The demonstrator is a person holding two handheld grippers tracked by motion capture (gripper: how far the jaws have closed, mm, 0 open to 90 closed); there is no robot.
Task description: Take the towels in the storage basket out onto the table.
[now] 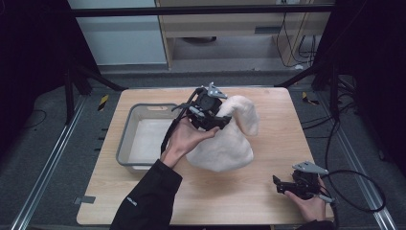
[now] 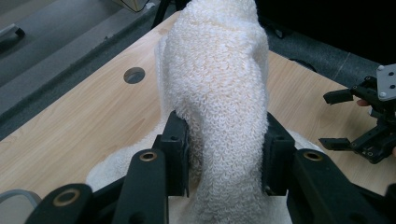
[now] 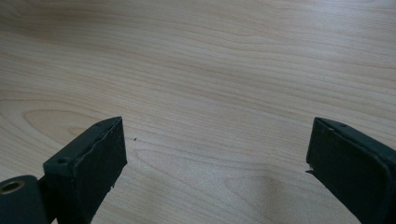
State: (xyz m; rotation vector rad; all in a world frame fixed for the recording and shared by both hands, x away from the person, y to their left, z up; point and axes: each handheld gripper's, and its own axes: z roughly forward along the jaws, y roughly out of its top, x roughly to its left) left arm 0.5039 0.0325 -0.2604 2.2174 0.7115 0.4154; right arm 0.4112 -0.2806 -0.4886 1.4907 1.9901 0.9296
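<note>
A cream terry towel (image 1: 225,139) lies heaped on the wooden table (image 1: 268,201), with one fold lifted up. My left gripper (image 1: 210,117) is shut on that raised fold. In the left gripper view the towel (image 2: 219,93) is pinched between both black jaws of the left gripper (image 2: 224,161). My right gripper (image 1: 282,186) hovers low near the table's front right corner, jaws wide apart with nothing between them. In the right gripper view the right gripper (image 3: 215,158) looks down at bare wood (image 3: 210,70). The right gripper (image 2: 348,119) also appears at the right of the left gripper view.
A grey plastic bin (image 1: 125,143) with a pale lining stands on the table's left side, just left of the towel. A round cable hole (image 2: 134,74) sits in the tabletop beyond the towel. Cables (image 1: 359,191) trail off the right edge.
</note>
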